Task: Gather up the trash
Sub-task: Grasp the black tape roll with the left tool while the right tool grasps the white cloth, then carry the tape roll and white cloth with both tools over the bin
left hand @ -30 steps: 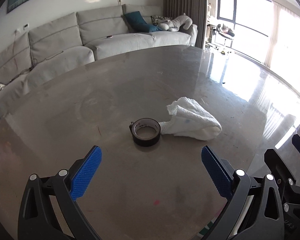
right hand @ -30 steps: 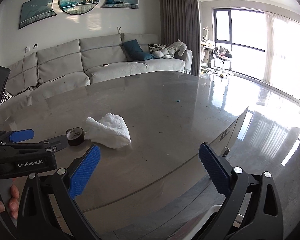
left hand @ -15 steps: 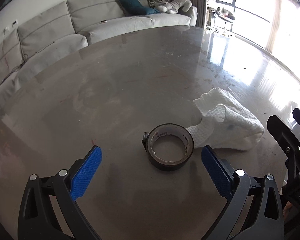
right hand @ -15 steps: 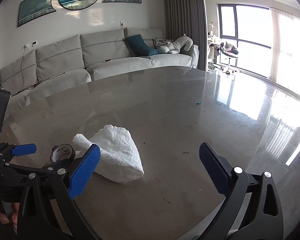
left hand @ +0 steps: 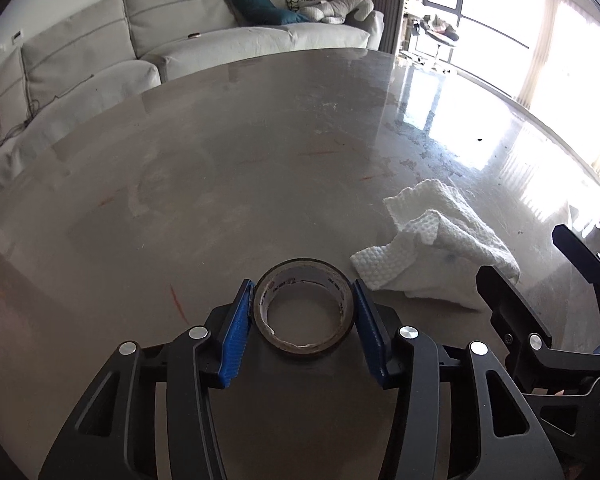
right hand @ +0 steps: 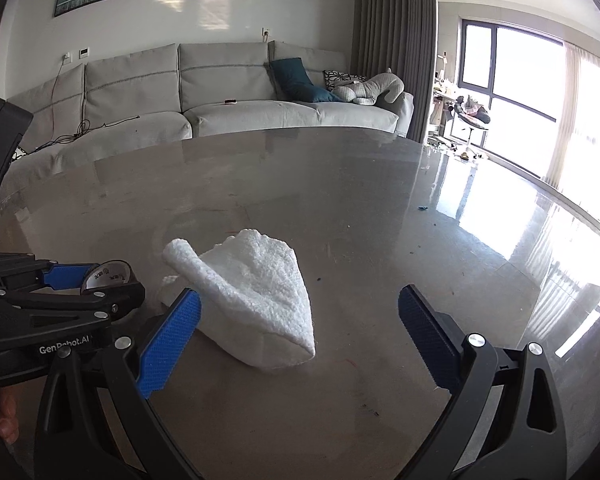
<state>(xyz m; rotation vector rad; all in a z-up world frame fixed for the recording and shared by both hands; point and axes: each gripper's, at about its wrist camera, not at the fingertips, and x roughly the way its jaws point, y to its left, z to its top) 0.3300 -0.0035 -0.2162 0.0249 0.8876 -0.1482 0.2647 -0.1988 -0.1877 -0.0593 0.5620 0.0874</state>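
The left tool [left hand: 304, 322] is closed on the tape roll [left hand: 304, 312]. Both blue pads [left hand: 236, 336] contact the roll's outer wall, one on each side. The roll lies flat on the grey counter [left hand: 220, 184], hollow core facing up. A crumpled white paper towel [left hand: 436, 248] lies on the counter just beside the roll, to its right; contact between them cannot be confirmed. The right tool [left hand: 540, 280] is visible at the right edge, near the towel, with its fingers spread apart. A grey sofa [left hand: 220, 24] stands beyond the counter.
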